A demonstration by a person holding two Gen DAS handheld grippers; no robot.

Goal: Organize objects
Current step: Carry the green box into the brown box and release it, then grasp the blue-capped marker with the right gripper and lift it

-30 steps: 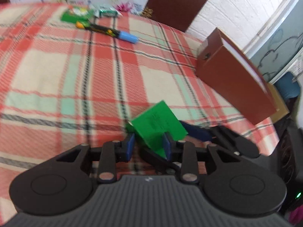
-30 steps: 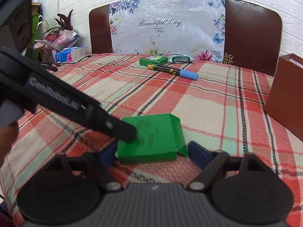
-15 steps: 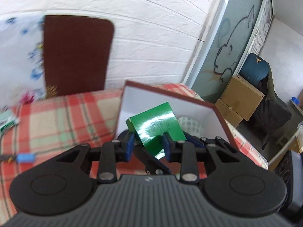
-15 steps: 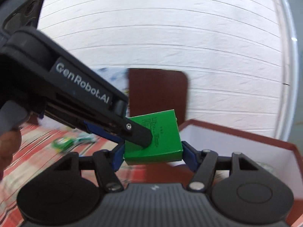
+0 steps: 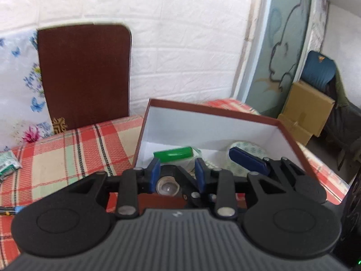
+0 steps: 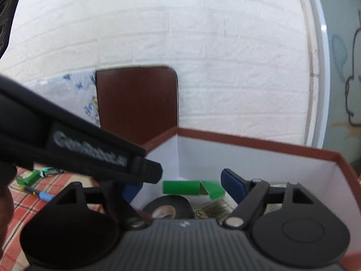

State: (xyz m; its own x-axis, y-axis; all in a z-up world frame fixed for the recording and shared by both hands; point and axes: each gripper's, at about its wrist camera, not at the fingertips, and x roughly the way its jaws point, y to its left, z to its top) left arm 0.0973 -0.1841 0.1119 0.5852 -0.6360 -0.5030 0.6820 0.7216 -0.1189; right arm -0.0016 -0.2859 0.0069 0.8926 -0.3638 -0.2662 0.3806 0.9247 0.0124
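A flat green carton [image 5: 173,154] lies inside the open brown box [image 5: 212,110], mid-frame, beside a black tape roll [image 6: 168,205].

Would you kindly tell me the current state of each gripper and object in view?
left gripper, open, holding nothing.
right gripper, jaws opening, pads pressing nothing.
brown box, upright, open-topped.
green box, inside the brown box, free of both grippers, end flap open.
black tape roll, lying flat in the brown box.
marker, capped, lying on the tablecloth.
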